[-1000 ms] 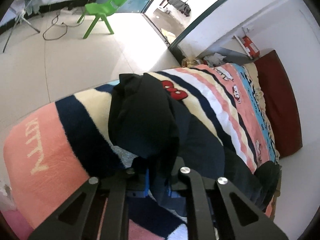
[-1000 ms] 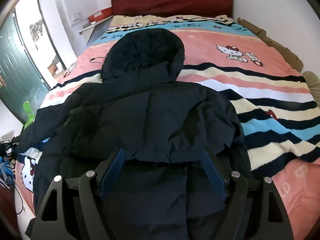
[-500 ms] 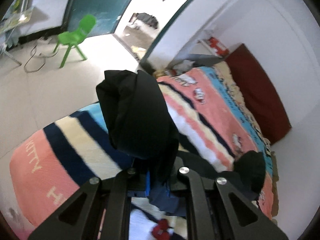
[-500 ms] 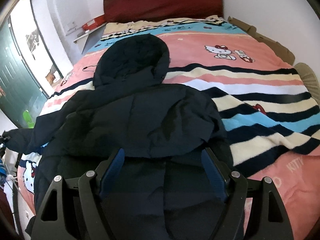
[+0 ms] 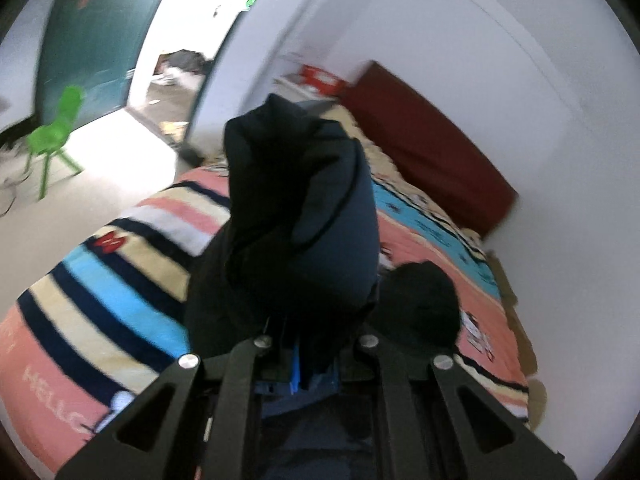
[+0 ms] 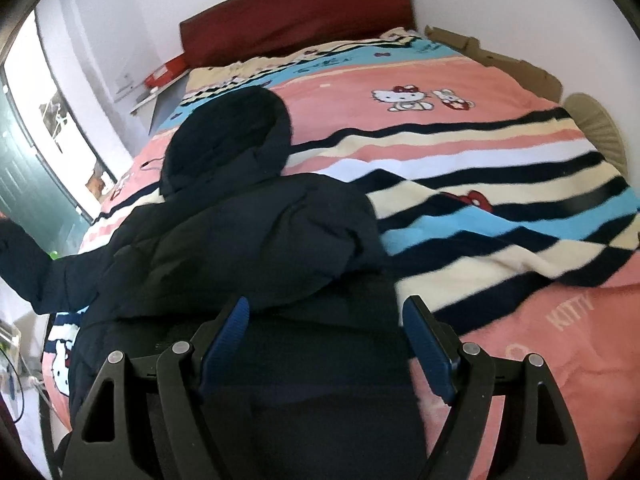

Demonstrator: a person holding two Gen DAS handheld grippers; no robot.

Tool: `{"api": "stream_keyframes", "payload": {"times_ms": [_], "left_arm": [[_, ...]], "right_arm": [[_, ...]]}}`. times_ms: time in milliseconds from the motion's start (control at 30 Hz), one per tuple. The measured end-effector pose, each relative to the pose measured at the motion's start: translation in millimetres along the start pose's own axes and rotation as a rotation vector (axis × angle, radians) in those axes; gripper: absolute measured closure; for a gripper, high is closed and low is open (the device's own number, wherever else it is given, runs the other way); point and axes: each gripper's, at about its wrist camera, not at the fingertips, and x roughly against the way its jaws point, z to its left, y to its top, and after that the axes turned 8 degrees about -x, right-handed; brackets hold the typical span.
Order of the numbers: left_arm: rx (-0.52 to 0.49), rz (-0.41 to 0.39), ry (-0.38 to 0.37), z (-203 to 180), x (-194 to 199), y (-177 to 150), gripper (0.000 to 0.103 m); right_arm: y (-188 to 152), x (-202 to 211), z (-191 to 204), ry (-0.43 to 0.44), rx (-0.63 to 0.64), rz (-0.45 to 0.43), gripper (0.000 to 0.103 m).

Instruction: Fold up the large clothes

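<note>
A dark navy hooded puffer jacket lies back-up on the striped bed blanket, its hood toward the red headboard. My left gripper is shut on the jacket's left sleeve, which is lifted above the bed and bunched in front of the camera. That raised sleeve also shows in the right wrist view at the far left. My right gripper is open and empty, its blue pads over the jacket's lower hem.
The red headboard is at the far end of the bed. A green plastic chair stands on the floor near the open doorway. A brown cardboard edge runs along the bed's far right side.
My left gripper has lifted the sleeve higher and swung it toward the jacket body and headboard. My right gripper has drifted slightly right and lower over the hem, still open.
</note>
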Motion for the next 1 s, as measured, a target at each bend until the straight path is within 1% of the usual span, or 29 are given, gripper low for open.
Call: {"api": "stream_keyframes", "payload": {"times_ms": [167,233,333,500,633,667,800,900,1000], "left_arm": [[-0.105,0.017,-0.087,-73.0,-10.3,-0.3,0.093],[-0.143,0.03,-0.122,-103.5,-16.5,-4.2,0.093],[-0.185,0.052,-0.163,-138.8,-24.8,-14.9,0.093],[-0.249,0.113,-0.228,-203.7,-45.3,-46.5,0.093],[-0.284,0.166,-0.263,-246.0,-64.0,-75.2,0.093],[-0.287,0.19,-0.283,-252.8,-69.2,-81.9,0.093],[-0.335,0.253,-0.289,-286.1,-94.6,-110.7,0.093],[-0.39,0.296,-0.269,-306.2,-113.9,-134.5,0.093],[-0.419,0.352,-0.249,-318.4,-137.9,-162.1,0.093]], "right_arm": [[2.2,2.0,-26.0,-0.01,-0.044,-0.01,0.024],[4.4,3.6,-34.6,-0.013,-0.056,-0.017,0.024],[8.2,7.8,-46.8,-0.027,-0.07,-0.03,0.024],[15.5,19.4,-68.2,-0.048,-0.094,-0.06,0.024],[20.4,30.5,-86.6,-0.07,-0.107,-0.085,0.024],[21.5,33.1,-92.0,-0.074,-0.114,-0.091,0.024],[22.7,40.2,-112.1,-0.085,-0.144,-0.108,0.024],[21.3,41.0,-124.9,-0.093,-0.167,-0.112,0.024],[18.4,39.1,-135.0,-0.098,-0.181,-0.107,0.024]]}}
